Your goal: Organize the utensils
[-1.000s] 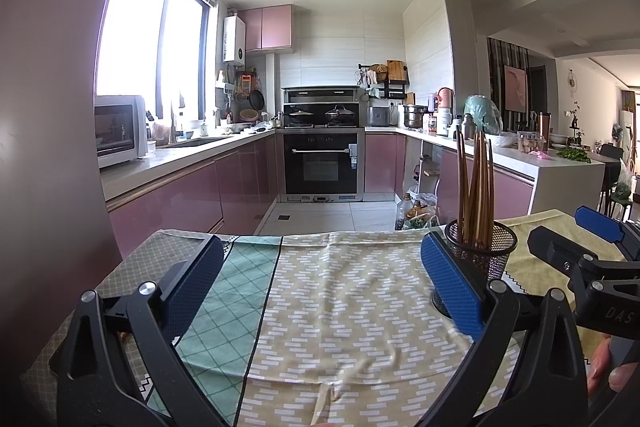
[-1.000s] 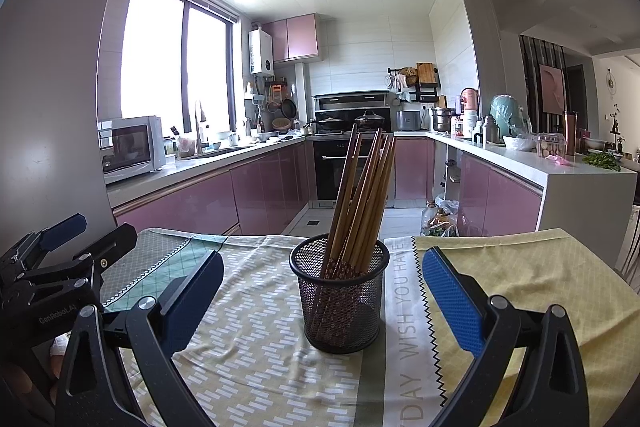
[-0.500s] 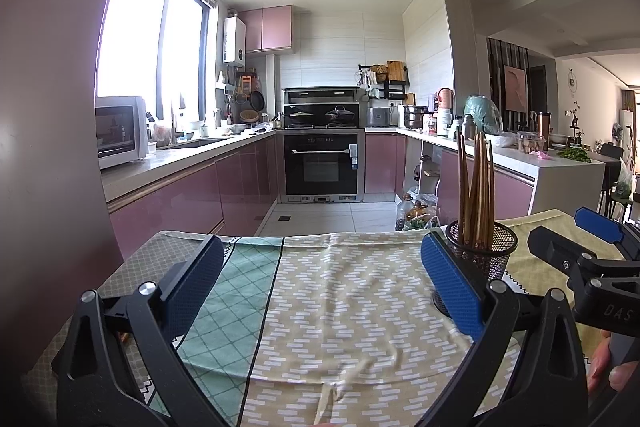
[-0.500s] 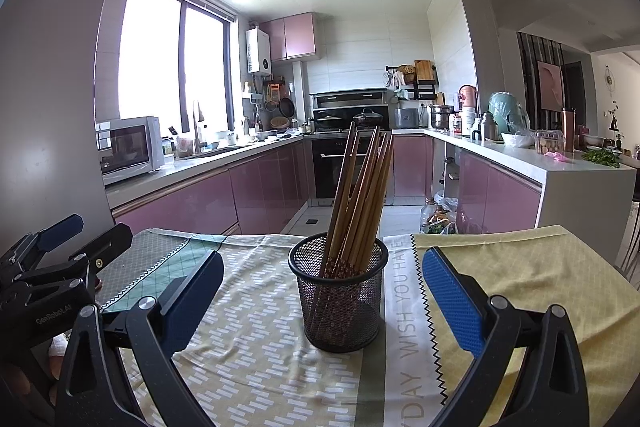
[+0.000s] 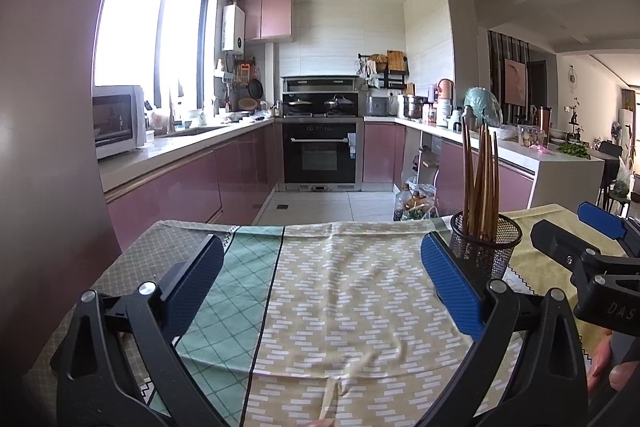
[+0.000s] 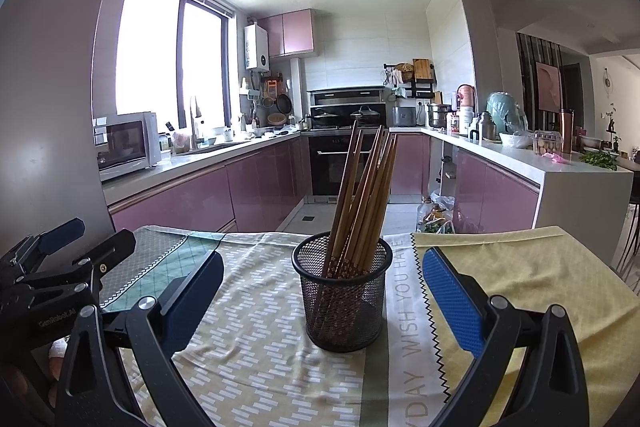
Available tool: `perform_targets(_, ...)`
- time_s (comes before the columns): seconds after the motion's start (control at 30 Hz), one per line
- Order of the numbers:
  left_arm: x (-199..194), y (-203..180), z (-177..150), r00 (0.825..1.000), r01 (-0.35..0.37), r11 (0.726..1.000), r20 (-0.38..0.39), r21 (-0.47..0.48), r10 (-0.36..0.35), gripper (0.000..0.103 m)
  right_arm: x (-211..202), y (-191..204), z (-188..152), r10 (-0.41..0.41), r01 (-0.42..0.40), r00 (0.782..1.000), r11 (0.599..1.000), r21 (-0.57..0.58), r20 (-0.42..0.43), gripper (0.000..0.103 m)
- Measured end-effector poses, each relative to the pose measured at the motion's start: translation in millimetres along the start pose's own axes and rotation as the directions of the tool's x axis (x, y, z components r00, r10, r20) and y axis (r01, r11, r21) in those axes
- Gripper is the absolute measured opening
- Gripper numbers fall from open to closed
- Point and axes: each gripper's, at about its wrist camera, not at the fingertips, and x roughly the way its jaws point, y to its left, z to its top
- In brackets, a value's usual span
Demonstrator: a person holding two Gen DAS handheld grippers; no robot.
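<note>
A black wire-mesh holder [image 6: 342, 291] stands upright on the patterned tablecloth [image 6: 256, 347], filled with several brown wooden chopsticks [image 6: 366, 187] that lean right. My right gripper [image 6: 320, 291] is open, its blue-padded fingers [image 6: 452, 297] spread either side of the holder, a little nearer than it and apart from it. My left gripper [image 5: 320, 279] is open too, over bare cloth [image 5: 344, 287] left of the holder [image 5: 486, 247]; its right finger overlaps the holder's left side in the left wrist view. Each gripper shows at the edge of the other's view, the right one [image 5: 592, 247] and the left one [image 6: 60, 255].
The table's far edge [image 6: 280, 235] drops to a kitchen floor with pink cabinets [image 6: 256, 195] and an oven [image 5: 320, 157] beyond. A pink wall panel [image 5: 48, 147] stands close on the left. A hand [image 5: 608, 367] grips the right tool's handle. Yellow cloth [image 6: 540, 275] covers the right side.
Hardly anything has changed: both grippers stay open and the holder keeps its place, with only a slight drift of both views.
</note>
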Motion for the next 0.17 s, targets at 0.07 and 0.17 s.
perform_targets(0.07, 8, 4, -2, 0.999, -0.005, 1.0, -0.039, -0.008, 0.004, 0.097, 6, 1, -2, -0.004, 0.004, 1.0, 1.0, 0.009, -0.031, 0.096)
perform_targets(0.17, 31, 7, -8, 0.988, -0.019, 1.0, -0.154, 0.012, 0.02, 0.097, 21, -1, -6, -0.021, 0.022, 0.992, 1.0, 0.005, -0.121, 0.096)
